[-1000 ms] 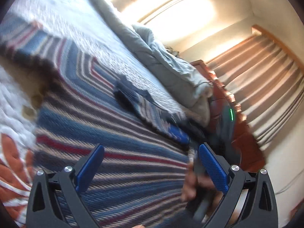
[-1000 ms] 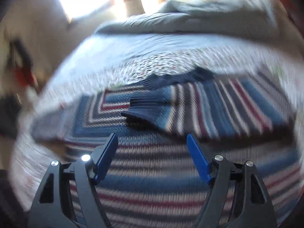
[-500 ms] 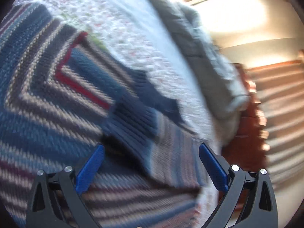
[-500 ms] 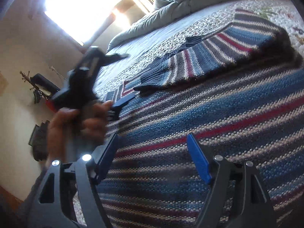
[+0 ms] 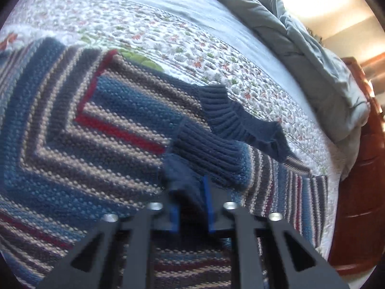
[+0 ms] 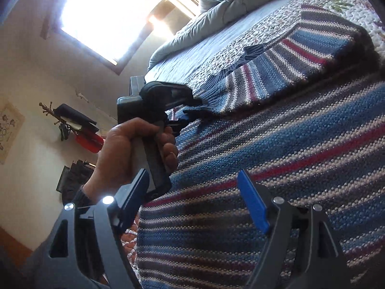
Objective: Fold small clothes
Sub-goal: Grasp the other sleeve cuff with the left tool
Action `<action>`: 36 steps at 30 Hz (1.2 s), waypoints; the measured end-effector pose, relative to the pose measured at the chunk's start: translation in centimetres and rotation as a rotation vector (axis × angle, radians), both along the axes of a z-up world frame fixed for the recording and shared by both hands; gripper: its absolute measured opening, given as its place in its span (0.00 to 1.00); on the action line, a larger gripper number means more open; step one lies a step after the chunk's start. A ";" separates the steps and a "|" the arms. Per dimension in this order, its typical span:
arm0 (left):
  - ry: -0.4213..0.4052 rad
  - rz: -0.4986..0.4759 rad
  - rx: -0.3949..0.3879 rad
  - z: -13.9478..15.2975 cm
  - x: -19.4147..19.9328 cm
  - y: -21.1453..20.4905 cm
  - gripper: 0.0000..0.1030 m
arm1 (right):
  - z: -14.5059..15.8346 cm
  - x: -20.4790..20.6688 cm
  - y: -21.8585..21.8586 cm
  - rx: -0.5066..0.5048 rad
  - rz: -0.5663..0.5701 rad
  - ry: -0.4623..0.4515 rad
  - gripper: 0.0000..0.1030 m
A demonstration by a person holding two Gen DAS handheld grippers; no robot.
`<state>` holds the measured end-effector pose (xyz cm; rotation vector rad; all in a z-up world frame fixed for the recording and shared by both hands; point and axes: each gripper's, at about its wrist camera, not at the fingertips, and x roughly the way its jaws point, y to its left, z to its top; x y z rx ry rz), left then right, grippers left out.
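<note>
A striped knit sweater [image 5: 72,132] in blue, grey, cream and red lies spread on the bed. One sleeve [image 5: 216,154] is folded across its body, ending in a ribbed navy cuff [image 5: 182,175]. My left gripper [image 5: 190,192] is shut on that cuff, with navy fabric bunched between the blue pads. The right wrist view shows the same gripper [image 6: 192,114] in a hand [image 6: 125,149], its tips on the cuff at the sweater's [image 6: 288,156] edge. My right gripper [image 6: 192,192] hovers open over the striped body, nothing between its fingers.
A floral quilt [image 5: 144,31] covers the bed under the sweater, with a bunched grey duvet [image 5: 300,48] beyond it. Reddish wooden furniture [image 5: 356,204] stands at the bed's right side. A bright window [image 6: 108,12] and a wall rack with dark and red items [image 6: 77,125] are at the left.
My left gripper swung in over the sweater to the folded sleeve's cuff and closed on it. The right gripper tilted a little and stayed open.
</note>
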<state>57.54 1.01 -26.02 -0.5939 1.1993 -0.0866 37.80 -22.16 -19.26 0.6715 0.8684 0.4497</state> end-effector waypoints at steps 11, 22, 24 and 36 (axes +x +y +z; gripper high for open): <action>-0.118 -0.093 0.091 5.0 0.0 0.2 0.08 | -0.3 0.0 0.1 -0.011 0.002 -0.002 0.74; -0.128 -0.080 0.062 4.6 -0.8 6.5 0.08 | -0.7 0.4 0.7 -0.022 0.011 0.005 0.74; -0.110 -0.066 0.046 3.2 -1.0 7.6 0.08 | -0.8 0.6 0.8 -0.022 0.011 0.012 0.74; -0.103 -0.059 0.022 0.8 -2.4 9.1 0.08 | -1.2 0.7 1.4 -0.026 0.020 0.022 0.74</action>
